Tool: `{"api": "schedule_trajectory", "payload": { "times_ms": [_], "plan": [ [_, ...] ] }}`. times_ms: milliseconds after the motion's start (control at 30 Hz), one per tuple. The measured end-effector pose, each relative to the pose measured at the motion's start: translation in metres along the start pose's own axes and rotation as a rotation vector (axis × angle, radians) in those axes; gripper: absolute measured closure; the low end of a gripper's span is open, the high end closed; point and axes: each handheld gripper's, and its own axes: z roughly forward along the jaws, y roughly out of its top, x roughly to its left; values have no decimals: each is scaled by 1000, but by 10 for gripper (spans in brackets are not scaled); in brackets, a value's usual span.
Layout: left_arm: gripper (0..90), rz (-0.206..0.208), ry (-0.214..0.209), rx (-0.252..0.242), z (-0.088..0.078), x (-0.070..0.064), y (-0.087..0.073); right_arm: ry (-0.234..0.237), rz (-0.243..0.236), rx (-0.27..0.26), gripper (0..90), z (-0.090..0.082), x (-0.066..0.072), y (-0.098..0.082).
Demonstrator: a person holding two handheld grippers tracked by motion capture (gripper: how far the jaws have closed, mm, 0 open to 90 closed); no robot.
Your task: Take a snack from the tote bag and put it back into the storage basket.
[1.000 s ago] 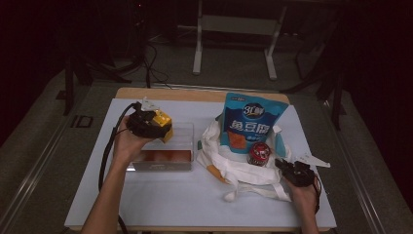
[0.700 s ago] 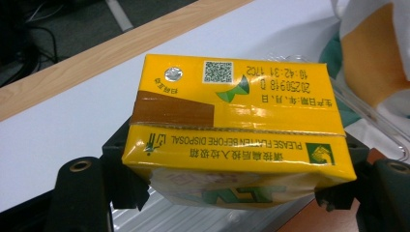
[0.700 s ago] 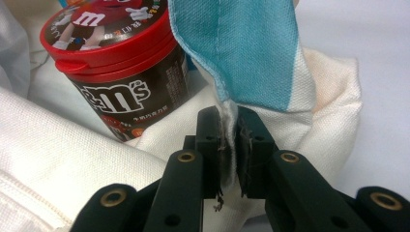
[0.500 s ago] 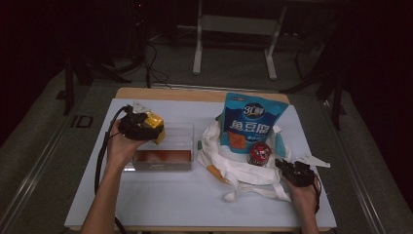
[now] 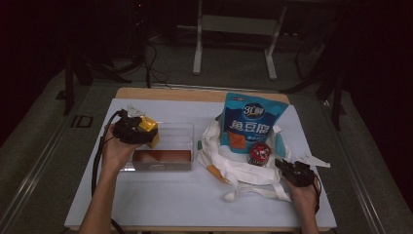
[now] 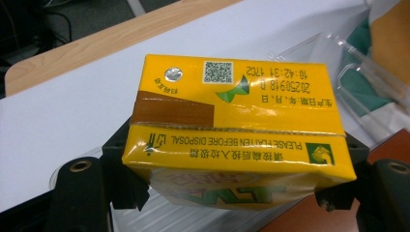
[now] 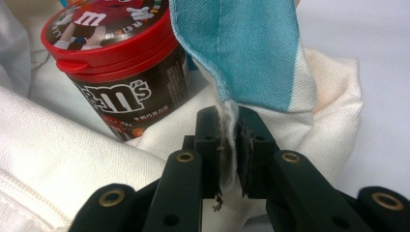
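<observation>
My left gripper (image 5: 139, 131) is shut on a yellow drink carton (image 5: 148, 127) and holds it over the left end of a clear plastic box (image 5: 173, 144). In the left gripper view the carton (image 6: 232, 111) lies crosswise between the jaws of that gripper (image 6: 230, 180), its printed top facing the camera. At the right, my right gripper (image 5: 288, 168) is shut on the edge of a white and teal cloth bag (image 5: 238, 170). The right gripper view shows that gripper (image 7: 231, 145) pinching the bag's hem (image 7: 251, 53), next to a red-lidded m&m's tub (image 7: 121, 63).
A blue snack pouch (image 5: 251, 122) stands in the bag behind the m&m's tub (image 5: 258, 153). A reddish-brown slab (image 5: 160, 156) lies in the clear box. The white mat (image 5: 170, 200) has bare room in front. A wooden table edge (image 5: 195, 94) runs along the back.
The left hand has carried the yellow carton a little to the left and slightly lower, from above the box's middle to its left end. The right hand has kept still.
</observation>
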Motion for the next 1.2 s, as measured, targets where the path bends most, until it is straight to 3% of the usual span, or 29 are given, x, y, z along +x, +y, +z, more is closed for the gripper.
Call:
{"api": "schedule_trajectory", "payload": {
  "times_ms": [700, 1000, 1200],
  "plan": [
    [286, -71, 21, 21, -2, 20, -30, -1, 0, 1, 804, 0, 0, 0],
    [286, -76, 36, 39, -2, 22, -34, -1, -1, 0, 804, 0, 0, 0],
    [285, -52, 49, 62, 0, 21, -35, 0, 1, 1, 804, 0, 0, 0]
  ]
}}
